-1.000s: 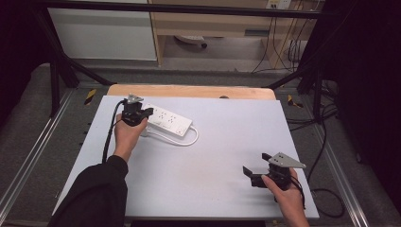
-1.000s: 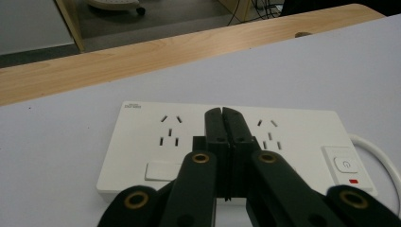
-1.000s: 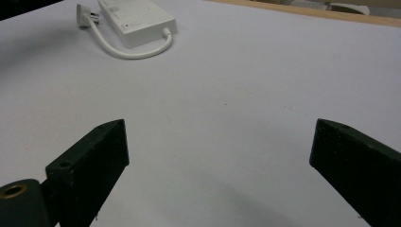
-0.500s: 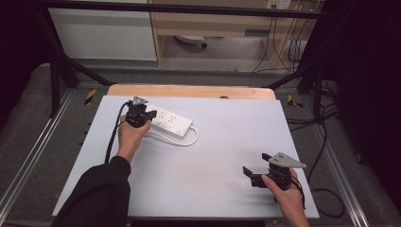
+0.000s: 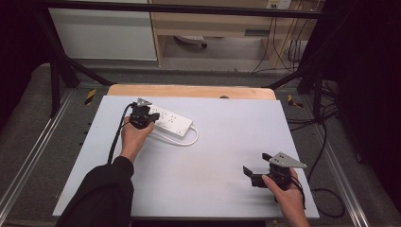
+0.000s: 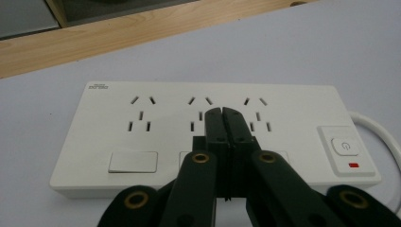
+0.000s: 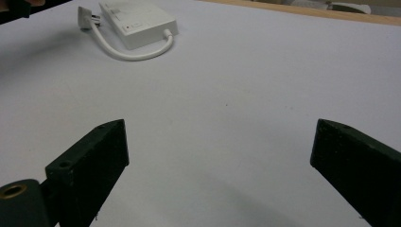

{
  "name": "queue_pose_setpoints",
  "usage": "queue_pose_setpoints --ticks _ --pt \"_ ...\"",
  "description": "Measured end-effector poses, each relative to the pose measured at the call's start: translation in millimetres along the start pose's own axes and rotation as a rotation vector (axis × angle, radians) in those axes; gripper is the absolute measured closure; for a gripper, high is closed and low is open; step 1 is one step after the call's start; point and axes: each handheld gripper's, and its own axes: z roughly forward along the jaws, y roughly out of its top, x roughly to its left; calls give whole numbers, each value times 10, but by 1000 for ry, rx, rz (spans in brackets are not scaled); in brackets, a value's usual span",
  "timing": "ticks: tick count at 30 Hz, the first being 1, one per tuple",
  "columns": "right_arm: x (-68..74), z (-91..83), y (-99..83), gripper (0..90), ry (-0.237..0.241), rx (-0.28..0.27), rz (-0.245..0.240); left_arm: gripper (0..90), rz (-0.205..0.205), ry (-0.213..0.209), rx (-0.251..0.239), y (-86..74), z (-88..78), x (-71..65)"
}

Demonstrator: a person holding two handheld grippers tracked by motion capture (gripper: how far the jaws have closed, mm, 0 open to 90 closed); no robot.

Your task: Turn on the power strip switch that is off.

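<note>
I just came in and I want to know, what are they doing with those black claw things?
A person holds a gripper in each hand at a table. The left gripper is shut, its tips over the middle of a white power strip, near the sockets. Whether they touch it is hard to tell. The strip's cord curls beside it. The right gripper is open, over bare table near the person, apart from the strip.
</note>
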Motion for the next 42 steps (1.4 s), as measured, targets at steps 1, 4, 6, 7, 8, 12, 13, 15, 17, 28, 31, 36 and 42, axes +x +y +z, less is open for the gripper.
queue_pose_setpoints --ticks 1,4,6,7,8,12,13,15,17,28,31,36,42 --pt "0 0 0 56 0 0 0 900 0 0 0 0 0 0" --pt "-3 -7 1 56 0 -3 2 899 -2 5 5 0 27 -8" --pt "-6 -7 1 56 0 -4 0 900 -4 3 8 -1 34 -5" --pt "-7 -5 1 56 0 -4 0 899 -8 4 9 -3 41 -3" --pt "-8 -4 1 56 0 -4 0 899 -7 4 11 -5 57 -4" --pt "-8 0 2 56 2 -3 0 900 1 11 18 -4 80 -5" --pt "-5 0 2 56 2 -2 2 899 -3 11 22 -8 84 0" --pt "-2 0 2 56 3 -3 -2 899 -10 8 25 -23 90 -4" --pt "0 -2 3 56 4 -2 0 899 1 5 32 -39 98 -26" --pt "-2 -5 4 56 4 -5 0 899 8 24 39 -84 117 -30" --pt "-1 -8 6 56 4 -6 2 900 12 23 46 -93 133 -31" --pt "-7 -9 6 56 2 -7 0 900 12 22 50 -102 162 -49" --pt "-8 -11 6 56 2 -7 0 900 12 27 45 -106 174 -51"
